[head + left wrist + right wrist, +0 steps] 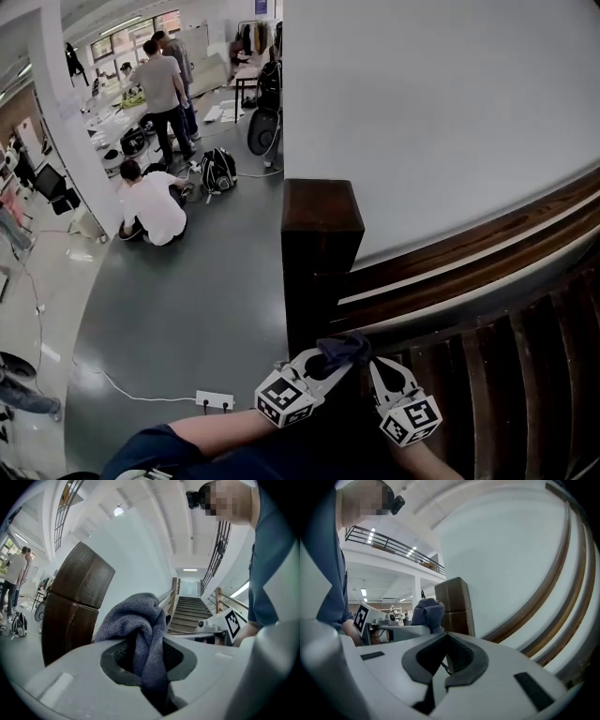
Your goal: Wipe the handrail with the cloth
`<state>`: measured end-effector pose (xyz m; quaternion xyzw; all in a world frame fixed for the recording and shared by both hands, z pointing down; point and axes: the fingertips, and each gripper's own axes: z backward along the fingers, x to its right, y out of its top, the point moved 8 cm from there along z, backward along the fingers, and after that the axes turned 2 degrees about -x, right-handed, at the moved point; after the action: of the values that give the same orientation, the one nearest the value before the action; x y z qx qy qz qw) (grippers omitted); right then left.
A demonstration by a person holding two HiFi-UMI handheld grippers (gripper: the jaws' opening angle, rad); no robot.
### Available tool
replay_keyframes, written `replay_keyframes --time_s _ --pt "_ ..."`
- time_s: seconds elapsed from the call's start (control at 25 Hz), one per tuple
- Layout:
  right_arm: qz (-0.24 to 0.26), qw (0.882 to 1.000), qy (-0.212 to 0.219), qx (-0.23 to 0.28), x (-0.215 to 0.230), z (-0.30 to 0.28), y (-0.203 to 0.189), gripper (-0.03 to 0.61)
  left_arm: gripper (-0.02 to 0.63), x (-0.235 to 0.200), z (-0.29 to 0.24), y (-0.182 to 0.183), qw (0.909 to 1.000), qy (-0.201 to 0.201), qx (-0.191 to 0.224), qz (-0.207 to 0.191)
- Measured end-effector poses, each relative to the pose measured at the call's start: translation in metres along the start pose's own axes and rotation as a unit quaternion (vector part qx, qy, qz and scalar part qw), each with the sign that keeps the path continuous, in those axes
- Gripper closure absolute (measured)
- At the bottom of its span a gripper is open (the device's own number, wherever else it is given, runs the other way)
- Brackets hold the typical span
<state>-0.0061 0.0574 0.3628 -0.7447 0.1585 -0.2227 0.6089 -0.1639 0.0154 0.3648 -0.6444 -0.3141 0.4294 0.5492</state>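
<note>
White wall (441,112) ahead of both tools, the curved wooden handrail (487,246) running up along it, off to the right and beyond the right gripper. Square dark post (322,253) at the rail's end, straight ahead of the left gripper and just past its tips.

Progress: wiping looks not started. Cloth is up at the foot of the post, not laid on the rail. Can't tell if it touches the post. No wiped patch visible on the wood. Whole length of rail is left to do, by the look of it.

Left gripper (330,367): jaws clamped on the cloth (342,349), a grey-blue towelling bunch. It's pinched between the pads, most of it bulging out above and past the tips, a tail hanging down into the slot (149,656). Grip looks firm, with a thick wad in the jaws.

Right gripper (378,368): just beside the left one, jaws drawn together, nothing between them (445,657). Not touching cloth, post or rail, just pointing the same way with the cloth off to its left.
</note>
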Motion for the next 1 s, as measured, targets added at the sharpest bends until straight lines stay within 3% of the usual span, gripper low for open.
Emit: replay_keyframes --time_s 0.44,1.0 --pt "-0.002 1.0 0.019 -0.014 -0.018 0.01 -0.005 0.571 0.537 0.016 0.008 0.004 1.0 -0.002 0.008 -0.006" --pt "0.001 1.0 -0.005 -0.009 -0.015 0.031 -0.005 0.571 0.537 0.026 0.001 0.005 0.9996 -0.023 0.003 -0.018"
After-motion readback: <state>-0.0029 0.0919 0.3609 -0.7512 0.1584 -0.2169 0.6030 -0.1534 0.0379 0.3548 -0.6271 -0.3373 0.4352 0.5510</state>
